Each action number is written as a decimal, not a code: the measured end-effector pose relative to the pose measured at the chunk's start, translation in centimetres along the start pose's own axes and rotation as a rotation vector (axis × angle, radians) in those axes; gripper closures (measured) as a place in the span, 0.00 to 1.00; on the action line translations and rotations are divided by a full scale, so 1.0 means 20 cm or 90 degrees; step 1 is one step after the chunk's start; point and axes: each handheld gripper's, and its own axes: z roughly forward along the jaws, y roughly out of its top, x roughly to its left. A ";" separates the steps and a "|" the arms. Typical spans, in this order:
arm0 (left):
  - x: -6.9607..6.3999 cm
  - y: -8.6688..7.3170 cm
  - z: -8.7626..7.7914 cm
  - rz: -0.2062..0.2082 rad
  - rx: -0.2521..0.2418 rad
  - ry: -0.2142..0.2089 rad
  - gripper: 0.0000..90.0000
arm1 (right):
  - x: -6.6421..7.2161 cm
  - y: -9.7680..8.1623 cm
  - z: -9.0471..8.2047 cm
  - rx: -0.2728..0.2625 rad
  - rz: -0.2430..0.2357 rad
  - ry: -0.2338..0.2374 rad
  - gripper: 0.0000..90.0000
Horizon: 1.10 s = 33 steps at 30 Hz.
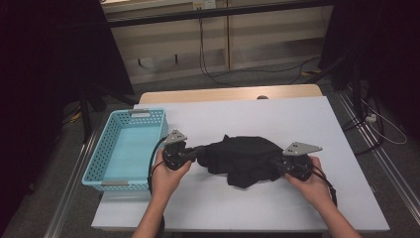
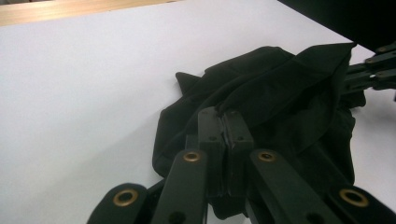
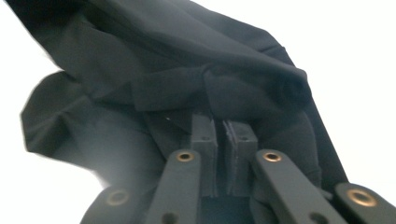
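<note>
A crumpled black cloth point(image 1: 245, 159) lies bunched on the white worktop point(image 1: 297, 119), a little nearer to me than the middle, with folds piled up and one corner sticking out at its far edge. I have it at both ends. My left hand-held gripper point(image 1: 200, 152) comes in at the cloth's left end; in the left gripper view point(image 2: 225, 122) its jaws are pressed together with a fold of the fabric pinched between the tips. My right hand-held gripper point(image 1: 275, 165) meets the cloth's right end; in the right gripper view point(image 3: 223, 125) the jaws stand almost closed, with a thin edge of the cloth caught between the pads and the rest of the fabric draped just beyond them. My left hand point(image 1: 168, 178) and right hand point(image 1: 312, 183) rest low over the near part of the worktop. To the left of the cloth, near my left hand, a light blue basket point(image 1: 106, 148) with perforated walls sits at the worktop's left edge.
</note>
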 end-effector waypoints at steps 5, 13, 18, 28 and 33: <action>0.03 0.01 -0.04 -0.009 -0.012 0.016 0.98 | -0.04 0.01 -0.12 -0.033 0.018 0.011 0.98; 0.04 -0.01 -0.01 -0.012 0.009 0.024 0.98 | -0.22 -0.05 -0.23 -0.067 0.119 -0.024 0.98; 0.04 -0.02 0.01 -0.002 0.020 0.034 0.97 | -0.24 -0.07 -0.21 -0.058 0.127 -0.022 0.98; 0.04 -0.03 0.02 -0.012 0.023 0.041 0.89 | -0.20 -0.07 -0.18 -0.011 0.101 -0.018 0.90; 0.04 -0.03 0.03 -0.017 0.017 0.045 0.75 | -0.17 -0.06 -0.16 -0.019 0.069 -0.010 0.70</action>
